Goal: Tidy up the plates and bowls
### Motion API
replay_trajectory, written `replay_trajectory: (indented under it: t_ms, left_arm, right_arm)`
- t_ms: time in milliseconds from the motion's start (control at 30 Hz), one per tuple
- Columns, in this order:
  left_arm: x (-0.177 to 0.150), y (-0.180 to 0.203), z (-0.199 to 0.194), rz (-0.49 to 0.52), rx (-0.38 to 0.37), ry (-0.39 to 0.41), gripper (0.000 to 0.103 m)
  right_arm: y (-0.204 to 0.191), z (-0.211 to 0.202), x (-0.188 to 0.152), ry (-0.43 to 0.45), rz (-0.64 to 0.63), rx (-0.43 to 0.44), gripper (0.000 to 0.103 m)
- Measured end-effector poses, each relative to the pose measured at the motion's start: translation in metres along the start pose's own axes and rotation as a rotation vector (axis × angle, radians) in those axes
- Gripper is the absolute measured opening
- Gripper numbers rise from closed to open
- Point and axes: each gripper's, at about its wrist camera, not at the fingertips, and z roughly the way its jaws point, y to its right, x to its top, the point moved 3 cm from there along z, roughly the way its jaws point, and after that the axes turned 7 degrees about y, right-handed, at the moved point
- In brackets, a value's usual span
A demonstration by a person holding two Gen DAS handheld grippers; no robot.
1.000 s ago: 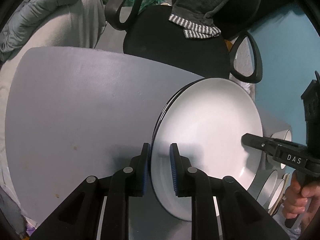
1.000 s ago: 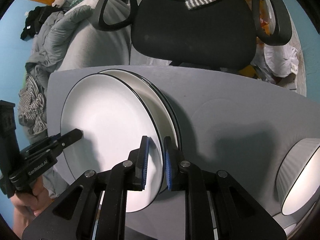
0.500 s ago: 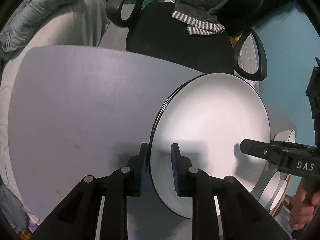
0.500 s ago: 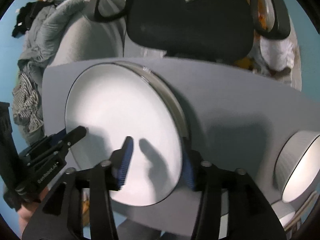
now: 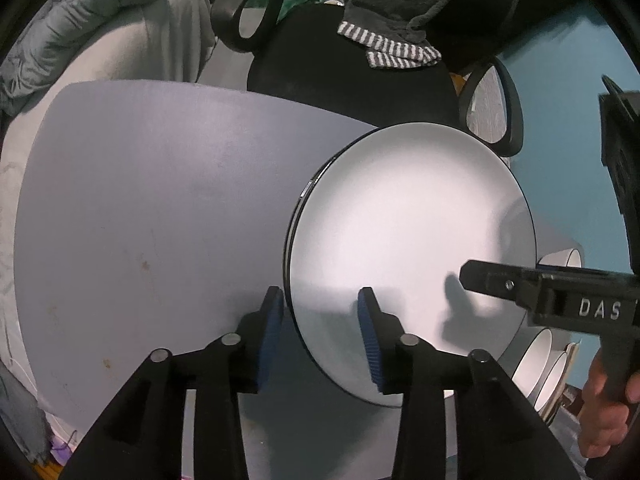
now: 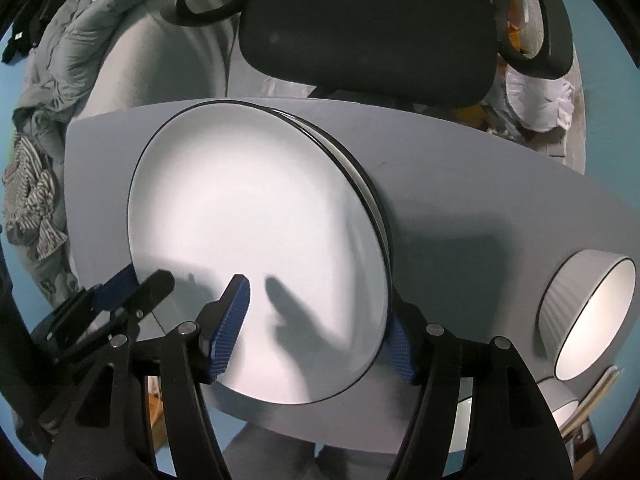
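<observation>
A stack of white plates with black rims (image 5: 408, 232) lies on the grey table (image 5: 140, 200), its top plate almost square on the ones below. My left gripper (image 5: 320, 328) straddles the stack's near-left rim. Its jaws are opening, and the blue pads stand off the plate. My right gripper (image 6: 316, 332) straddles the opposite rim of the plates (image 6: 256, 220), one pad above the top plate and one outside the edge. Its jaws are also opening and clear of the plate. Each wrist view shows the other gripper's finger (image 5: 492, 280) (image 6: 152, 284) at the rim.
A ribbed grey bowl (image 6: 588, 312) with a white inside lies tilted at the table's right end, with more bowls (image 6: 560, 400) below it. A black office chair (image 6: 368, 40) with a striped cloth stands beyond the table. Grey bedding (image 5: 100, 40) lies at the left. A hand (image 5: 604, 412) grips the right tool.
Both grippers were shut on the top plate's rim a second ago; both have let go and spread their jaws. The plate has settled onto the stack, which it now covers more fully.
</observation>
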Motion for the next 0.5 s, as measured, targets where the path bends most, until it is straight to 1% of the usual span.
replay_trajectory:
  t_ms: [67, 133, 200, 267, 367, 500]
  left_arm:
    - [-0.002, 0.005, -0.004, 0.01, -0.002, 0.004, 0.045]
    - [-0.003, 0.009, -0.008, 0.022, -0.006, 0.003, 0.045]
    - [-0.004, 0.012, -0.014, 0.039, 0.0, 0.014, 0.048]
    - [-0.004, 0.017, -0.023, 0.064, 0.012, 0.04, 0.048]
    - [-0.005, 0.02, -0.032, 0.087, 0.021, 0.058, 0.048]
    - [-0.005, 0.022, -0.047, 0.115, 0.049, 0.09, 0.049]
  right_arm:
    - [0.0, -0.002, -0.001, 0.004, 0.01, -0.004, 0.068]
    - [0.001, -0.002, -0.002, 0.002, 0.01, -0.041, 0.068]
    - [0.005, -0.001, -0.002, 0.004, 0.017, -0.067, 0.068]
    - [0.006, -0.003, -0.004, 0.005, 0.027, -0.037, 0.068]
    - [0.002, -0.01, -0.007, 0.046, 0.002, -0.059, 0.068]
    - [-0.005, -0.025, -0.012, 0.121, -0.046, -0.117, 0.068]
